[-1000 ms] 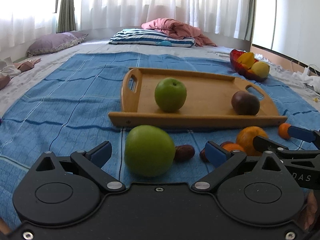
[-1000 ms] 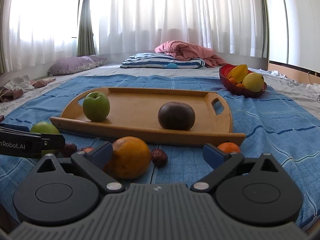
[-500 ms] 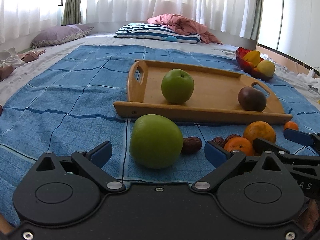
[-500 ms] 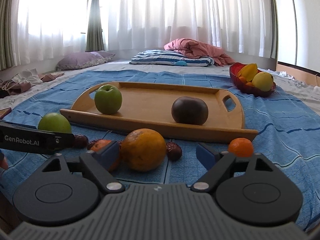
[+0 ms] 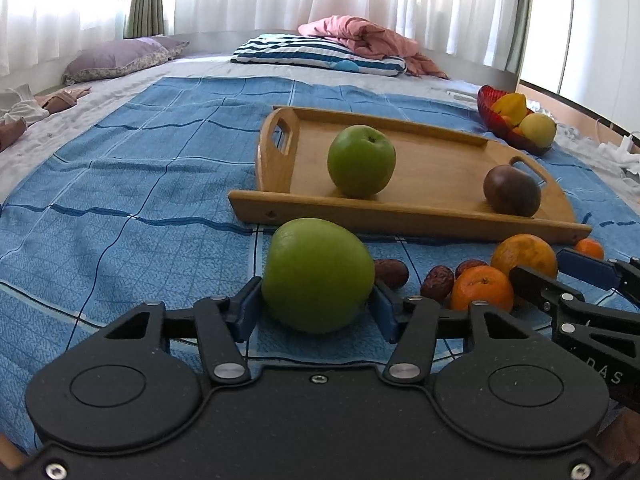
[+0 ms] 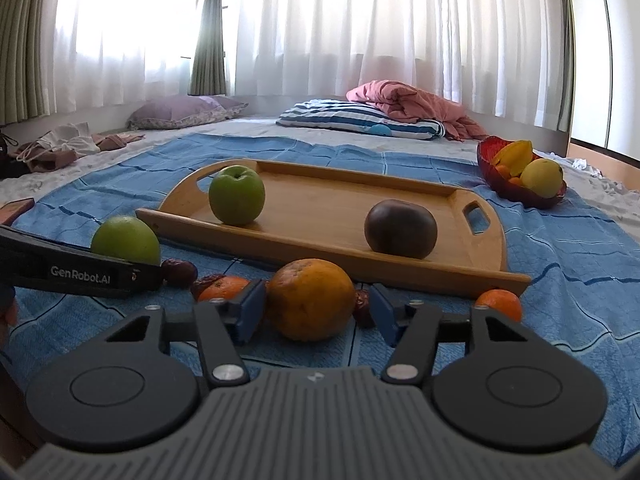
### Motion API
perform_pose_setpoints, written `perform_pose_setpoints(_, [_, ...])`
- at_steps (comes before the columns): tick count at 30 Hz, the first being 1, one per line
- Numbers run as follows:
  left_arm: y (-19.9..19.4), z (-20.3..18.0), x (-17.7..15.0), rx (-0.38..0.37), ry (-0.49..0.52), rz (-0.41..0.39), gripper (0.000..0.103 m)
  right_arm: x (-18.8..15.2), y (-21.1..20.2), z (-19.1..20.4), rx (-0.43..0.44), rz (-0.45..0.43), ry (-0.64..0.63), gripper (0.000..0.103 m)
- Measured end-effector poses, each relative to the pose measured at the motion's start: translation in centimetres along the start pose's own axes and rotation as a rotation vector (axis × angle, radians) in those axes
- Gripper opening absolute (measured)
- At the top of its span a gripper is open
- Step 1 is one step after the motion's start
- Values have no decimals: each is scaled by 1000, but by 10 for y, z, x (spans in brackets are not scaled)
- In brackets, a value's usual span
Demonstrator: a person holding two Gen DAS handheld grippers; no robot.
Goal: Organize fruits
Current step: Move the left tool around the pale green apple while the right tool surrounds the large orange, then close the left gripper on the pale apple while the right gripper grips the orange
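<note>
My left gripper (image 5: 316, 314) is shut on a large green apple (image 5: 318, 274) on the blue blanket, just in front of the wooden tray (image 5: 400, 210). My right gripper (image 6: 318, 314) is shut on a big orange (image 6: 310, 298), with its left pad touching and its right pad close against it. The tray (image 6: 320, 240) holds a second green apple (image 6: 237, 195) and a dark purple fruit (image 6: 401, 229). Small tangerines (image 6: 499, 304) and brown dates (image 5: 438, 280) lie between the grippers.
A red bowl (image 6: 508, 188) with yellow fruits stands at the far right beyond the tray. Pillows and a pink quilt (image 6: 404, 104) lie at the back by the curtains. Clothes (image 6: 60, 148) lie at the far left.
Both grippers have closed from wide open, the left around the green apple and the right around the big orange. Both have moved slightly forward.
</note>
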State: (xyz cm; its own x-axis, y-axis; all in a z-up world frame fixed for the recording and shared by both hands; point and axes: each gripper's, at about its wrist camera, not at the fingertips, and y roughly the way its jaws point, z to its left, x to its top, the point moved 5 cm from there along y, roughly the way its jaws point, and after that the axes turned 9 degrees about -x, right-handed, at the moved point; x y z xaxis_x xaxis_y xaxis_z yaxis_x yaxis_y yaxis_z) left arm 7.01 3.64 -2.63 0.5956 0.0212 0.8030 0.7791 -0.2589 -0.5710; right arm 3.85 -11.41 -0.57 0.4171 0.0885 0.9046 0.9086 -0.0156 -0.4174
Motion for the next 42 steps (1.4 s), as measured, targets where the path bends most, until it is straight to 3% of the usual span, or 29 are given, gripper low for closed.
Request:
perform_pose_setpoints(9, [3,-2,0,15,8,1,54,2,6,-3,48,35,59,58])
perform_pose_setpoints(22, [5,-2,6,32,12,6,53,14,24,-3,81,81,25,62])
perform_pose_setpoints(26, [5,-2,7,36,6,8,53,18,31,-6,105,114,41,55])
perform_pose_setpoints(42, [-1,-5,24,24,6,-11,51,27,11,-24,67,42,128,53])
